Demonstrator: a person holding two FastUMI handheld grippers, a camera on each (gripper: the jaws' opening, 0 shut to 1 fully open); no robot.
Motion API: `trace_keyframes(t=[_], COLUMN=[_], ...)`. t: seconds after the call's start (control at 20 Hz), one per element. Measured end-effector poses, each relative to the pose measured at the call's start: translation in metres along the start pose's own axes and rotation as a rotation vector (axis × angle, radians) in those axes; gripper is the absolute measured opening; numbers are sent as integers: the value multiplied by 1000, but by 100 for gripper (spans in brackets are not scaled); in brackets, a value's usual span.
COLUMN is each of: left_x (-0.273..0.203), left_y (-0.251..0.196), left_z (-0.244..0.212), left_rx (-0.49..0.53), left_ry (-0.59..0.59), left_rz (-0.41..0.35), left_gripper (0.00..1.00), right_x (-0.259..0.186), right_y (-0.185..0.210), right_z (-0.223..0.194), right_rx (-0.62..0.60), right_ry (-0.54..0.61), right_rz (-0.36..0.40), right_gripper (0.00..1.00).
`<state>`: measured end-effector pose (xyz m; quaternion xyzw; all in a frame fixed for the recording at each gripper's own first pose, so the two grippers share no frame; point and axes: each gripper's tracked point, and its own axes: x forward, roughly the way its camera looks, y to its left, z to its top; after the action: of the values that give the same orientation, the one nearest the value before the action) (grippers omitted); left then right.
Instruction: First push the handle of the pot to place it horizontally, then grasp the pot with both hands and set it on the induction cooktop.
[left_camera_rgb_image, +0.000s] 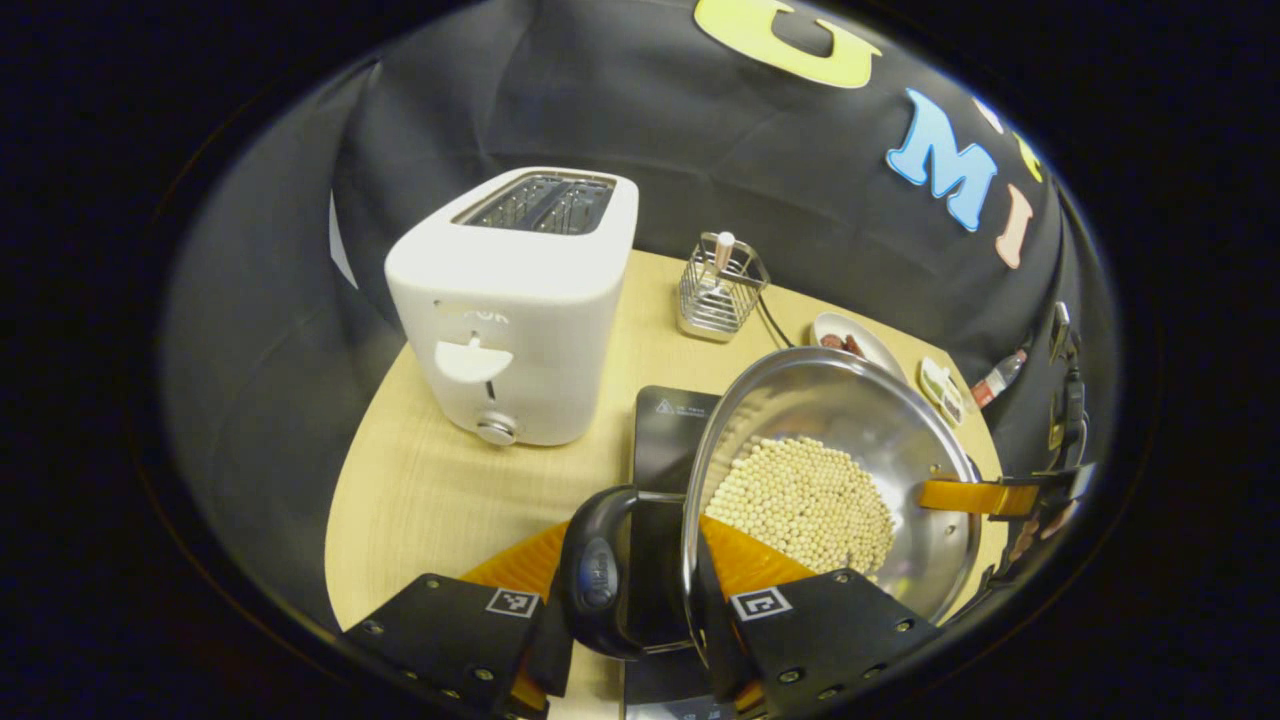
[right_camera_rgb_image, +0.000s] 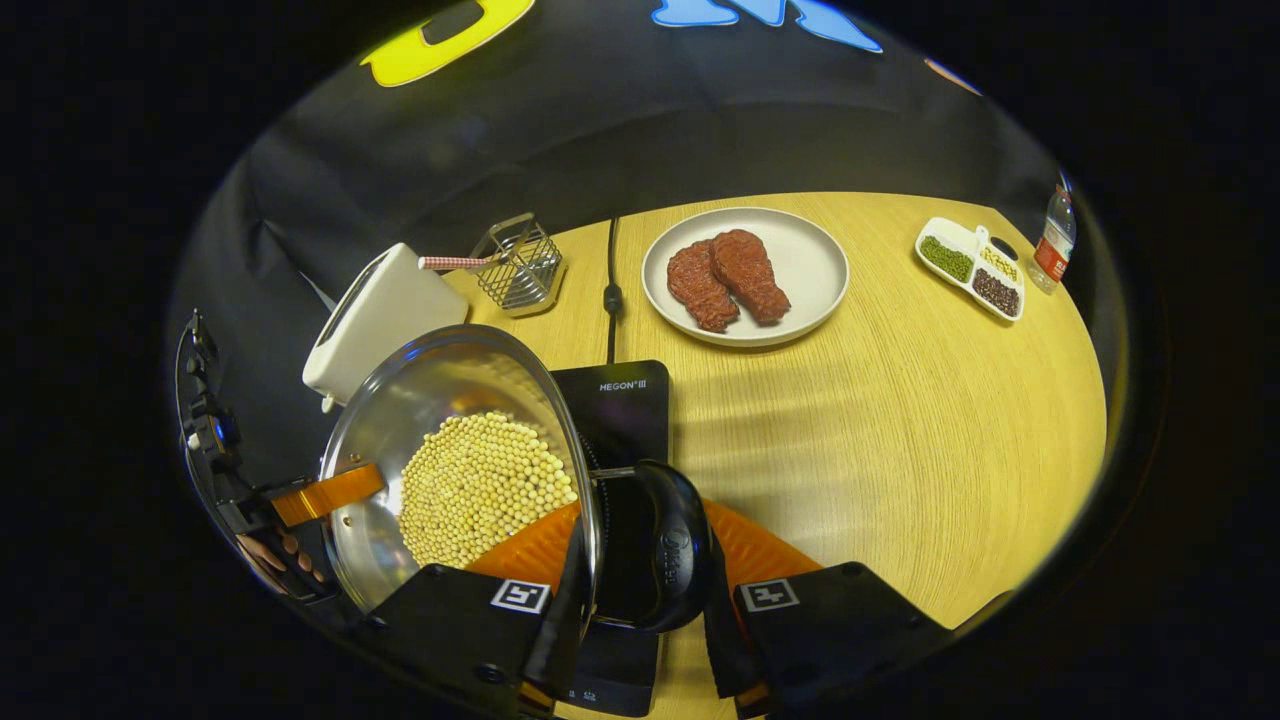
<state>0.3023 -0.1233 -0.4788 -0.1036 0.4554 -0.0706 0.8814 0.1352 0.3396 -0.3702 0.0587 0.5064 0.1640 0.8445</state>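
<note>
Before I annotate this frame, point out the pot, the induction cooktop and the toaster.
pot (left_camera_rgb_image: 860, 410): left gripper view, bare inner wall above the beans.
induction cooktop (right_camera_rgb_image: 625, 410): right gripper view, black top surface.
toaster (left_camera_rgb_image: 520, 290): left gripper view, white front face.

I see a pale wooden worktop (right_camera_rgb_image: 900, 430) with a rounded edge, lit warmly from above. Black cloth wall (left_camera_rgb_image: 620, 110) hangs in folds right behind the worktop, touching its far edge, and wraps round both its sides.
</note>
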Motion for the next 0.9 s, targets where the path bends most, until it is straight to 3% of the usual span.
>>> trace_keyframes(t=[0.25, 0.4, 0.6, 0.65, 0.7, 0.85, 0.9], left_x=[-1, 0, 1, 2, 1, 0, -2], left_y=[1, 1, 0, 0, 1, 0, 3], left_z=[1, 1, -4, -4, -6, -2, 1], left_rx=[-9, -7, 4, 1, -4, 2, 9], left_ry=[-8, 8, 45, 48, 52, 37, 32], left_rz=[-9, -7, 9, 12, 18, 40, 61], left_gripper=[51, 58, 56, 63, 60, 63, 71], right_x=[2, 2, 1, 2, 1, -2, -3], right_y=[1, 0, 0, 1, 1, 2, 2], right_z=[4, 4, 2, 2, 2, -3, -5], right_rx=[1, 0, 6, 5, 7, 12, 9], right_ry=[0, 2, 15, 18, 22, 46, 51], right_rz=[14, 15, 15, 16, 17, 18, 22], right_gripper=[53, 57, 55, 56, 60, 58, 58])
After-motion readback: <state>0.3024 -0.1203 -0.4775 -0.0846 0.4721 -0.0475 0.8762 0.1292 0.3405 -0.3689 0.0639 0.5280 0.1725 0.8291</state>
